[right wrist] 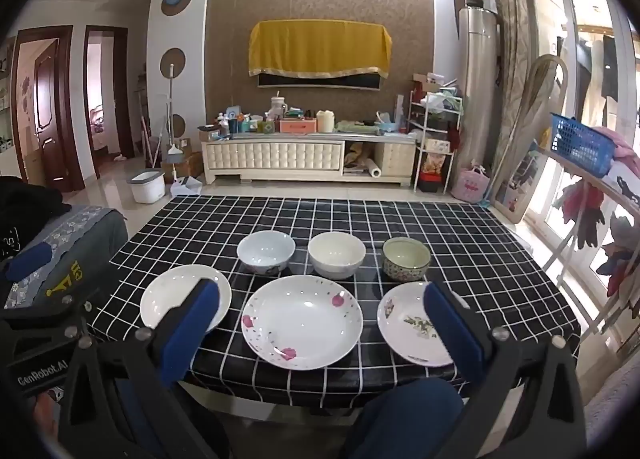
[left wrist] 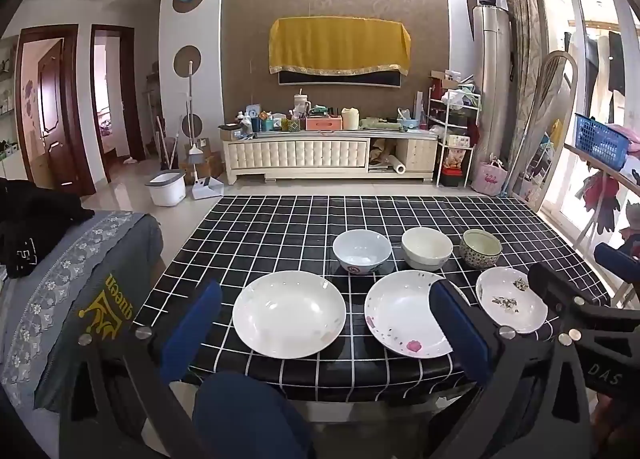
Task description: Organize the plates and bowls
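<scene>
Three plates (right wrist: 302, 321) lined along the near edge of the black checked bench (right wrist: 320, 215), three bowls (right wrist: 337, 261) in a row just behind them. Both claws released, jaws spread wide above the near edge, nothing gripped: left claw (left wrist: 324, 323) before the plain white plate (left wrist: 289, 316), right claw (right wrist: 320, 325) before the pink-flowered plate.

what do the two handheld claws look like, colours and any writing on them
Both claws are black plastic frames with round silver bolt heads at the joints and two long fingers faced with blue pads. The left claw and the right claw look alike. White lettering shows on the bodies: "GenRobot.AI" on the left one seen from the right wrist view, and "DAS" on the right one seen from the left wrist view.
</scene>
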### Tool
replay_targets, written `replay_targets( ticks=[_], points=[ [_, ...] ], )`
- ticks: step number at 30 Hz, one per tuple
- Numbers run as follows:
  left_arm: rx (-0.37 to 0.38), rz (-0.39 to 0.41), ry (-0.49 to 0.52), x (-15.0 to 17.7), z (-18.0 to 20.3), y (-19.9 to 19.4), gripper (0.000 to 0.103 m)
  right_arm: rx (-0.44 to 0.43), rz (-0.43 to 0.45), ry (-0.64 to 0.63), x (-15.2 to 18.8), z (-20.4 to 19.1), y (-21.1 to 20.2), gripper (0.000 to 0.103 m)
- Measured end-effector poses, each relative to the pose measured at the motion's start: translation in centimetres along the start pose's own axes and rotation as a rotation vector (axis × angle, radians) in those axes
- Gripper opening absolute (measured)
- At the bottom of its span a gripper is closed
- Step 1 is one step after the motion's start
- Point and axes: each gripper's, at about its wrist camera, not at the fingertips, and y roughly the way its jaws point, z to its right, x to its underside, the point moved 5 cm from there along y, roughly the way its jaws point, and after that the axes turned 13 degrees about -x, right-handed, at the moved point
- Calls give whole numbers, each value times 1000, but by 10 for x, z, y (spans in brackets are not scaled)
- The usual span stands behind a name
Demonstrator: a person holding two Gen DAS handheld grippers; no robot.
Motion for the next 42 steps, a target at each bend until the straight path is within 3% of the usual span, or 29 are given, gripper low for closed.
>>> replay_targets(
  ticks=[42],
  points=[
    [40, 30, 39, -4, 2, 4, 103, 55, -32, 33, 4, 5, 0, 103]
  ],
)
